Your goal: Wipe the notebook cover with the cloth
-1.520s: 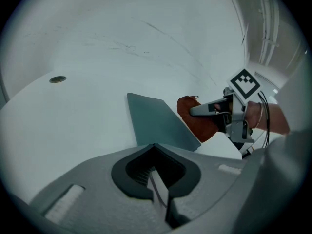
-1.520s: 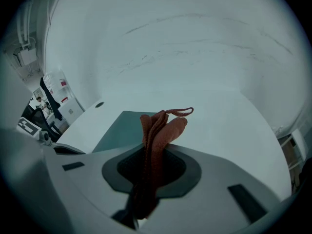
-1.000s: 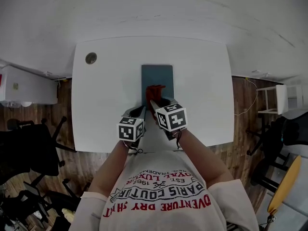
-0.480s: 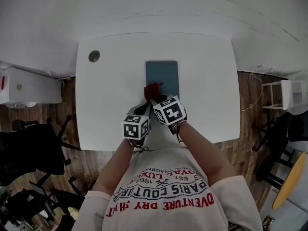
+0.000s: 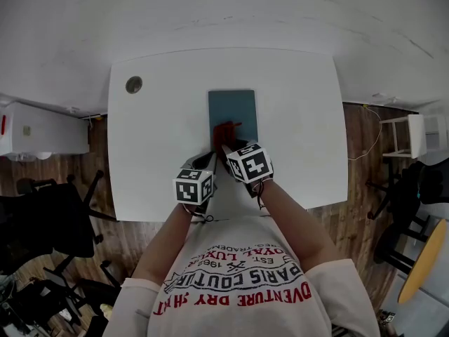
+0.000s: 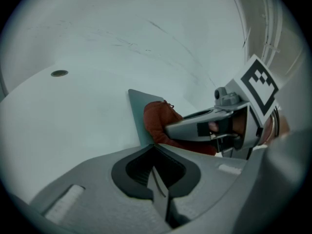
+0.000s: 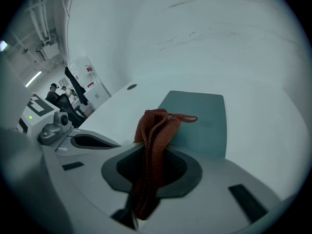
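Note:
A dark teal notebook (image 5: 233,107) lies flat on the white table (image 5: 154,153), seen too in the right gripper view (image 7: 200,116) and the left gripper view (image 6: 139,111). My right gripper (image 5: 226,146) is shut on a red cloth (image 5: 226,130), whose bunched end (image 7: 157,126) rests on the notebook's near left part. My left gripper (image 5: 203,161) sits just left of the right one, near the notebook's near left corner, with its jaws shut on nothing. The cloth (image 6: 158,121) shows beyond it in the left gripper view.
A round grommet (image 5: 133,85) is set in the table's far left corner. A white cabinet (image 5: 42,128) stands left of the table, dark chairs (image 5: 49,216) sit at the lower left, and a white stool (image 5: 403,142) is on the right.
The cloth and right gripper shifted slightly across the notebook's near end, first toward its left edge, then back a little. The left gripper stayed beside it.

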A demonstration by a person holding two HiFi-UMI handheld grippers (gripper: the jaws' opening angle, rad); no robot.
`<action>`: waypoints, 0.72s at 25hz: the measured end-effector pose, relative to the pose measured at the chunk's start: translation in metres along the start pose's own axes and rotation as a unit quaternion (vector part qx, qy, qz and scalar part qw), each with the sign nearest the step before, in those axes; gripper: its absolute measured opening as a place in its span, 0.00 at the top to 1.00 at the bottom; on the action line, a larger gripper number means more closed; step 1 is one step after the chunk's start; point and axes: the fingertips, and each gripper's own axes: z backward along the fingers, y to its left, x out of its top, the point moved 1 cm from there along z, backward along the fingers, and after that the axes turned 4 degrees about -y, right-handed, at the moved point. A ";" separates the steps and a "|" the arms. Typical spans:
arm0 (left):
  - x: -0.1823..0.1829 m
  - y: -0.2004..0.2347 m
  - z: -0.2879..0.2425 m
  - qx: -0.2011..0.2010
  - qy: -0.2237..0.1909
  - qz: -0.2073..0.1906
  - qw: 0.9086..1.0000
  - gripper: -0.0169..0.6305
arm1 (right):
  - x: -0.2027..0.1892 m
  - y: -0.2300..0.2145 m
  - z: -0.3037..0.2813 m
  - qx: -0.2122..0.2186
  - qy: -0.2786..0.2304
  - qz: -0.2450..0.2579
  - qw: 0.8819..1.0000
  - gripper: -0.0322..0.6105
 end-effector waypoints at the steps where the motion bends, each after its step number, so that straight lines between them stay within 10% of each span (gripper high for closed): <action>1: 0.000 0.000 0.000 0.000 0.000 0.000 1.000 0.96 | -0.001 -0.003 0.002 -0.002 -0.001 -0.003 1.000 0.82; 18: -0.001 0.000 0.000 0.003 -0.001 -0.003 1.000 0.96 | -0.021 -0.064 0.042 -0.051 -0.010 -0.042 0.998 0.82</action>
